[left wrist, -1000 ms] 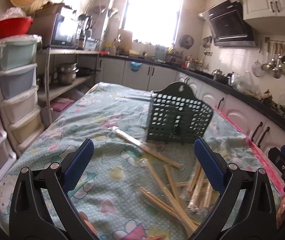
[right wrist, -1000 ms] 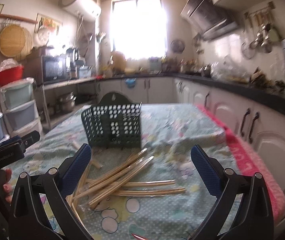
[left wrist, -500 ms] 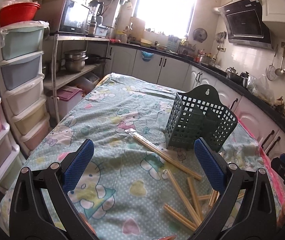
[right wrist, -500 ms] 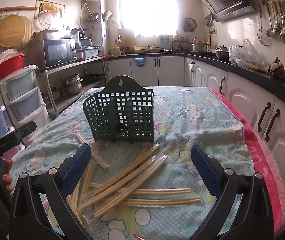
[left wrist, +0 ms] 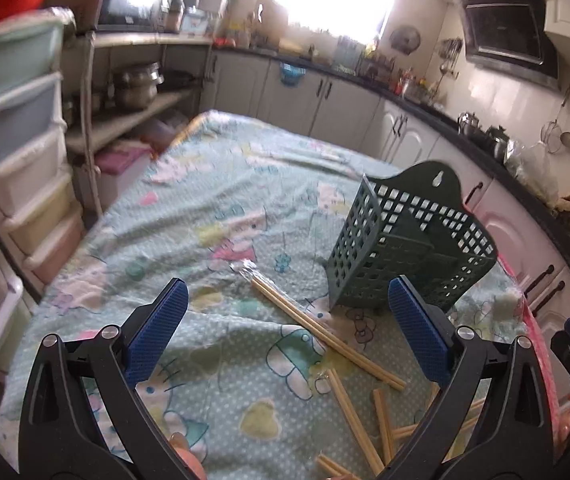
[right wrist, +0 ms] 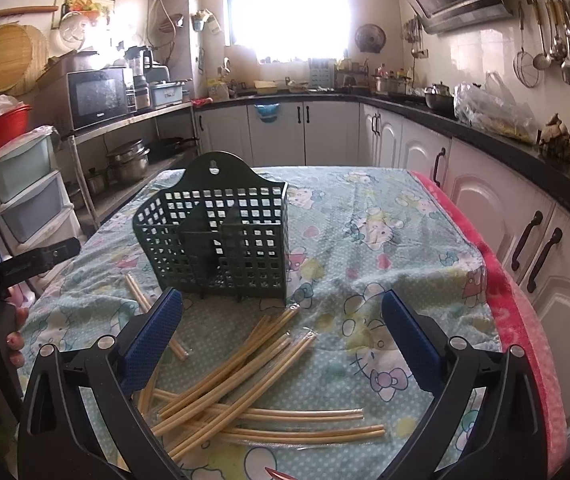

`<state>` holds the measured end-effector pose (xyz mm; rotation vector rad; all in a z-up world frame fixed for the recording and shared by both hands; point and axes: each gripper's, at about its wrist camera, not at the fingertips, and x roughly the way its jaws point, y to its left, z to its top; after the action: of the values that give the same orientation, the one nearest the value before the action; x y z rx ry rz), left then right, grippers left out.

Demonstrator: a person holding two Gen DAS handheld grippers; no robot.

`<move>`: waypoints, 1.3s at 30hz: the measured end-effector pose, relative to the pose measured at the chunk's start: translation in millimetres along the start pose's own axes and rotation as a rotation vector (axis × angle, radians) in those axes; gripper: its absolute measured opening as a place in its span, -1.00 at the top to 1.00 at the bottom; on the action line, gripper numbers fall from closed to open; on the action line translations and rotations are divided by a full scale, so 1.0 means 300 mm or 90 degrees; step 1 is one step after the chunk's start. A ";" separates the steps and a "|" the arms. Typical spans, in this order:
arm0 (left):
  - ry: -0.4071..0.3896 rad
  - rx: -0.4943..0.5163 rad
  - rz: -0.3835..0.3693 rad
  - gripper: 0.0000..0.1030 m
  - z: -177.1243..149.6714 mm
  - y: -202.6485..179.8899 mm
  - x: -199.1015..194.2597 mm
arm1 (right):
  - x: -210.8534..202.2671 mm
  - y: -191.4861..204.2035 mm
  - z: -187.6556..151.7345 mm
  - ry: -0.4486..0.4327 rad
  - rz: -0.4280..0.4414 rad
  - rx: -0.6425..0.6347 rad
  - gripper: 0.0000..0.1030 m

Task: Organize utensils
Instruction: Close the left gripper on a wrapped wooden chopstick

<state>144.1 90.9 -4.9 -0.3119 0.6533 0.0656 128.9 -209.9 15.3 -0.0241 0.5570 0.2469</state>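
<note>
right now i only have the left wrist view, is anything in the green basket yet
Observer: No. The right wrist view looks through the mesh of the green basket, and its compartments look empty.
Operator: where's the main pile
Observer: Most of the wrapped chopsticks lie crossed on the cloth in front of the basket, under the right gripper.
Operator: is that gripper holding one
Observer: No, it is open with nothing between its fingers.
</note>
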 end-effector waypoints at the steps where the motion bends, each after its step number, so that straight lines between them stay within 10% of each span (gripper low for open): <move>1: 0.012 -0.004 0.000 -0.80 0.003 0.006 0.023 | 0.011 -0.007 0.000 0.006 -0.001 0.004 -0.88; 20: 0.198 -0.086 -0.058 -0.21 -0.016 0.090 0.317 | 0.239 -0.103 -0.075 0.165 0.050 0.086 -0.26; 39: 0.241 -0.108 -0.024 -0.03 0.030 0.100 0.438 | 0.421 -0.180 -0.136 0.268 0.088 0.196 0.47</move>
<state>248.9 117.2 -85.9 -0.5068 1.0201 0.0253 224.3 -237.6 -88.2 0.2675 1.0125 0.2908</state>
